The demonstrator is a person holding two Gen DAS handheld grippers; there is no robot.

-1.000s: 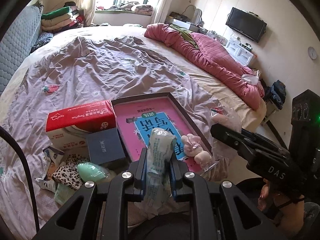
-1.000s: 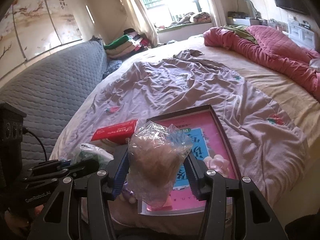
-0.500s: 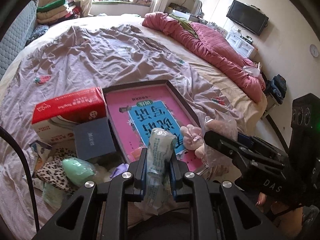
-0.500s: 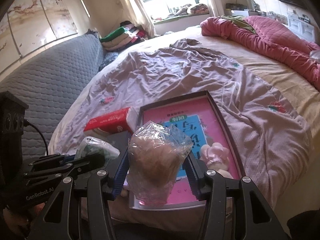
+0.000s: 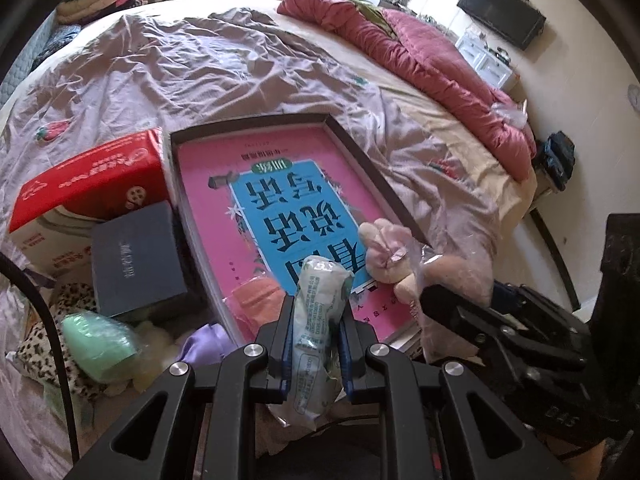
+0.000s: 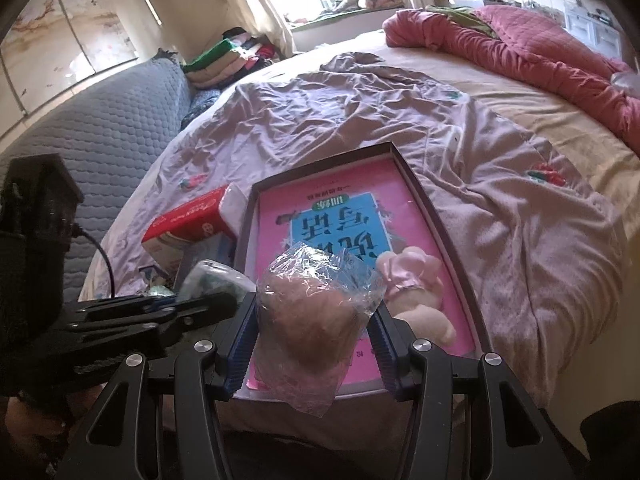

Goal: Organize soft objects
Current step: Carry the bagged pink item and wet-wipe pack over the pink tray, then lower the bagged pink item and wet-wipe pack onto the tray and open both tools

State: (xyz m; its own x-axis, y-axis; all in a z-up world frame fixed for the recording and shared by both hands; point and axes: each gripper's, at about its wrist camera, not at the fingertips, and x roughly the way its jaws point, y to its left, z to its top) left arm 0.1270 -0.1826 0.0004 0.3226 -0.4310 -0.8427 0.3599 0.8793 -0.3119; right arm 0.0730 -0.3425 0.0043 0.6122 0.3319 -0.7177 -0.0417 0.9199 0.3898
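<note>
My left gripper is shut on a pale green wrapped pack, held upright over the near end of a dark-rimmed tray with a pink and blue printed bottom. My right gripper is shut on a beige plush in a clear plastic bag, also above the tray's near edge. A pink plush toy lies in the tray's near right corner, and an orange pouch lies at its near left. The right gripper shows at the right of the left wrist view.
Left of the tray sit a red tissue box and a dark grey box. Nearer lie a green bagged item, a purple cloth and a leopard-print cloth. A mauve sheet and a red quilt cover the bed.
Both grippers have come down and closer to the tray with their loads, so the tray and boxes look larger. Neither grip has changed.
</note>
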